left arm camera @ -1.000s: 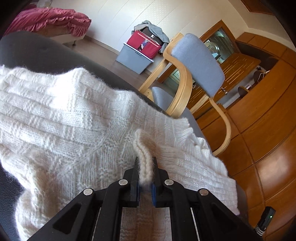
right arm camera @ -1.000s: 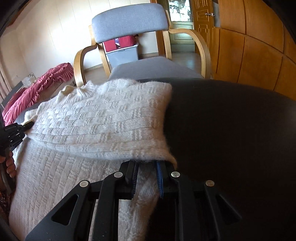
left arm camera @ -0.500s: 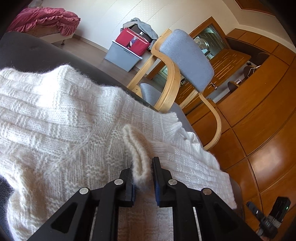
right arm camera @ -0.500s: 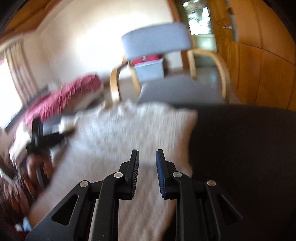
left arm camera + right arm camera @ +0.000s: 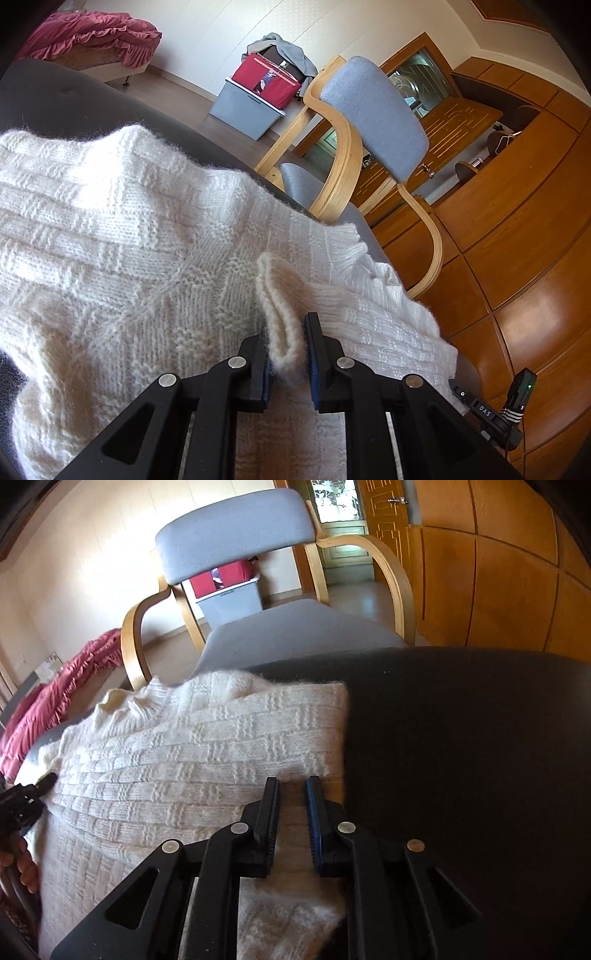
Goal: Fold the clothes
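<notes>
Left wrist view, sweater: white cable-knit sweater [image 5: 122, 236] fills the left and middle of the frame, spread over a dark worktop [image 5: 74, 107], its ribbed edge running toward the lower right.
Left wrist view, left tongs: left tongs [image 5: 286, 350] sit at bottom centre, a raised loop of knit standing between the jaws; the loop leans on the left pad, a gap shows at the right pad, so the jaws look slack, not clamped.
Left wrist view, background: grey chair [image 5: 373, 122] with bent wooden arms at upper centre, grey bin [image 5: 243, 114] with a red bag behind it, red bedding [image 5: 92, 40] at upper left.
Right wrist view, sweater: folded panel [image 5: 207, 746] lies across the left and middle of the frame, its right edge ending on bare dark worktop [image 5: 461, 738].
Right wrist view, right tongs: right tongs [image 5: 291, 812] hover at bottom centre over the knit, jaws closing with nothing pinched between them.
Right wrist view, left edge: the other tool's black tip [image 5: 40, 784] touches the sweater's left edge, a hand [image 5: 22, 864] below it.
Handling judgement: soft, light, stretchy wool that will sag and drag; probably safest taken at doubled edges or ribbing, both corners lifted together, since a loose pinch may slip.
</notes>
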`<act>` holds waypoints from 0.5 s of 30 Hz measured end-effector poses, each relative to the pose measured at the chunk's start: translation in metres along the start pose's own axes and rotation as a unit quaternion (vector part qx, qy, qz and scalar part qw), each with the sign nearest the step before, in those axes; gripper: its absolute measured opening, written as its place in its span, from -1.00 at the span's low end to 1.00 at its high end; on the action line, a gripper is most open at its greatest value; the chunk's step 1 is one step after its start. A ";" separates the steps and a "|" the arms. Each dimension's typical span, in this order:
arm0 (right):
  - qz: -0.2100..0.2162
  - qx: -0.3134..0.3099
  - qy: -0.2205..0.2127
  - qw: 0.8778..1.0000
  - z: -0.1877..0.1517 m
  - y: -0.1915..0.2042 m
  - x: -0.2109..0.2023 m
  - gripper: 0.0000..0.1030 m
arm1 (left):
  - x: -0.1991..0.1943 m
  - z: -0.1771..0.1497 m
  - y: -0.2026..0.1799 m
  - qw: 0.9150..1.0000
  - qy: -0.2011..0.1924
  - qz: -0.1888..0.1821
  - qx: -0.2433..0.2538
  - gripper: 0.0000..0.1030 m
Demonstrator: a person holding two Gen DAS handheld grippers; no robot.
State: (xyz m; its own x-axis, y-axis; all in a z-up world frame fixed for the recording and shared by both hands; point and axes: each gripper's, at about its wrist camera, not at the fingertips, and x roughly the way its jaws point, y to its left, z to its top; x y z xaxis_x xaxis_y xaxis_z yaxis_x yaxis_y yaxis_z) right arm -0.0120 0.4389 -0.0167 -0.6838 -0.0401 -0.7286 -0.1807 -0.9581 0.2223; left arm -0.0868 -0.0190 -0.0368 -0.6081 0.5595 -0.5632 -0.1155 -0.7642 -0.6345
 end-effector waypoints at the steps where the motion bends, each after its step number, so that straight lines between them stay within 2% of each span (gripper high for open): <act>1: 0.000 -0.004 -0.005 1.000 -0.001 0.001 -0.002 -0.72 | 0.000 0.000 0.000 1.000 0.000 0.002 0.001 -0.73; 5: -0.003 -0.032 -0.053 0.998 0.003 0.016 -0.023 -0.65 | 0.002 0.000 -0.003 1.000 0.001 0.007 0.011 -0.67; 7: 0.003 -0.062 -0.062 0.996 0.010 0.028 -0.026 -0.65 | 0.001 0.000 -0.003 1.000 0.001 0.008 0.011 -0.67; 10: -0.016 -0.081 -0.029 0.996 0.011 0.032 -0.002 -0.65 | 0.000 -0.001 -0.005 1.000 0.000 0.008 0.010 -0.67; 11: -0.028 -0.067 0.003 0.997 0.010 0.025 0.011 -0.66 | -0.001 -0.001 -0.005 1.000 -0.003 0.010 0.009 -0.67; 12: -0.014 -0.052 -0.002 0.999 0.011 0.019 0.011 -0.70 | -0.004 0.000 -0.007 1.000 -0.011 0.023 0.009 -0.67; 15: -0.019 -0.031 -0.012 0.999 0.009 0.012 0.008 -0.69 | -0.020 0.003 -0.018 0.995 -0.056 0.081 0.020 -0.71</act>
State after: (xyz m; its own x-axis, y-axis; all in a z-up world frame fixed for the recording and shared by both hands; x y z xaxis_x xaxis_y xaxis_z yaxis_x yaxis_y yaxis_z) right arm -0.0258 0.4293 -0.0136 -0.6948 0.0022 -0.7192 -0.1621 -0.9747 0.1537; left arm -0.0747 -0.0177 -0.0123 -0.7049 0.3898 -0.5926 -0.0381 -0.8551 -0.5171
